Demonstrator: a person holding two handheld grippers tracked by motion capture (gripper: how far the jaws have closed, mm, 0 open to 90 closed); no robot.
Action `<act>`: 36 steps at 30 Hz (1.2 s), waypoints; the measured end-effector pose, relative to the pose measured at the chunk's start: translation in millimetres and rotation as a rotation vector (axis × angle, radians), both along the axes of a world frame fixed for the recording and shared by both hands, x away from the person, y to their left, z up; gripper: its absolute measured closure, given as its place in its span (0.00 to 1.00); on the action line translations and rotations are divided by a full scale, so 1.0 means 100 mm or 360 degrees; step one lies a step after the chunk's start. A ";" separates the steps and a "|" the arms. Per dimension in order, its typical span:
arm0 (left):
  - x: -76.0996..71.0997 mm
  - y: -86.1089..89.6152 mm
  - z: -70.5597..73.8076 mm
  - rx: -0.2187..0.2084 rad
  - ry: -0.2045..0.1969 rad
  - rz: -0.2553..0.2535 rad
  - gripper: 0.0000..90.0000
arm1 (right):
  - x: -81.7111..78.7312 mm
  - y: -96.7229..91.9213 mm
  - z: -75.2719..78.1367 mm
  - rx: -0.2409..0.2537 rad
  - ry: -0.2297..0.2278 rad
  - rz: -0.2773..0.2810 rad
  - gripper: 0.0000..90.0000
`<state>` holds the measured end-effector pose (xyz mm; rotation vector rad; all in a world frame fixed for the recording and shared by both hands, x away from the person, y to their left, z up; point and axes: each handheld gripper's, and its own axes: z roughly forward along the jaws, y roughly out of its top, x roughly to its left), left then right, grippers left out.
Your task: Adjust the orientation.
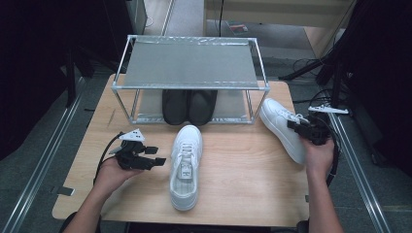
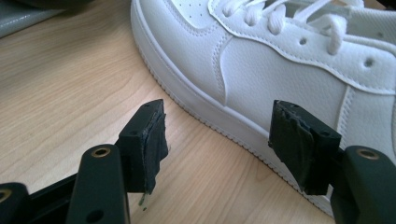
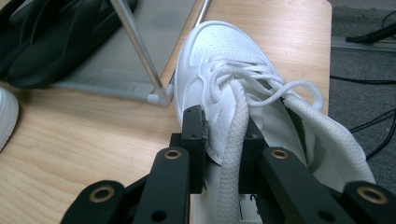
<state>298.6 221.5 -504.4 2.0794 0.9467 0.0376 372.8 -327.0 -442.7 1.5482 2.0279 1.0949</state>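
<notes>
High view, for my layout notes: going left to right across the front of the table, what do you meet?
Left tool → white shoe in the middle of the table → second white shoe near the right edge → right tool, closed on that shoe's tongue.

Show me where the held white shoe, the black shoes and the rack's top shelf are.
held white shoe [image 3: 210,51], right gripper view, on its toe.
black shoes [image 1: 188,106], high view, between the pair.
top shelf [image 1: 189,63], high view, grey surface.

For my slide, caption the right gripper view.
Right gripper shut on white leather sneaker's tongue beside metal shoe rack on wooden table.
</notes>
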 end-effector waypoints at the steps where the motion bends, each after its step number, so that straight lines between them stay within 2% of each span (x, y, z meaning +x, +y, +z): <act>1: 0.02 -0.01 0.00 0.0008 0.0001 -0.0004 0.41 | -0.03 0.00 0.01 -0.0003 0.0000 0.0000 0.88; 4: 0.06 -0.03 0.00 0.0018 0.0015 -0.0014 0.41 | -0.12 0.01 0.02 -0.0015 -0.0007 0.0005 0.88; 8: 0.09 -0.05 -0.01 -0.0023 0.0001 0.0002 0.41 | -0.25 0.01 0.03 -0.0015 -0.0014 0.0000 0.88; 13: 0.16 -0.10 -0.01 0.0027 0.0013 -0.0013 0.41 | -0.42 -0.01 0.04 -0.0020 -0.0022 -0.0013 0.88; 19: 0.23 -0.12 0.00 0.0002 0.0019 -0.0024 0.41 | -0.59 0.01 0.06 -0.0006 -0.0024 -0.0007 0.88; 28: 0.24 -0.12 0.00 -0.0006 0.0000 -0.0021 0.41 | -0.80 0.17 0.12 -0.0004 -0.0051 0.0084 0.87; 36: 0.24 -0.13 0.00 -0.0003 0.0002 -0.0024 0.41 | -0.85 0.40 0.13 -0.0013 -0.0056 0.0203 0.87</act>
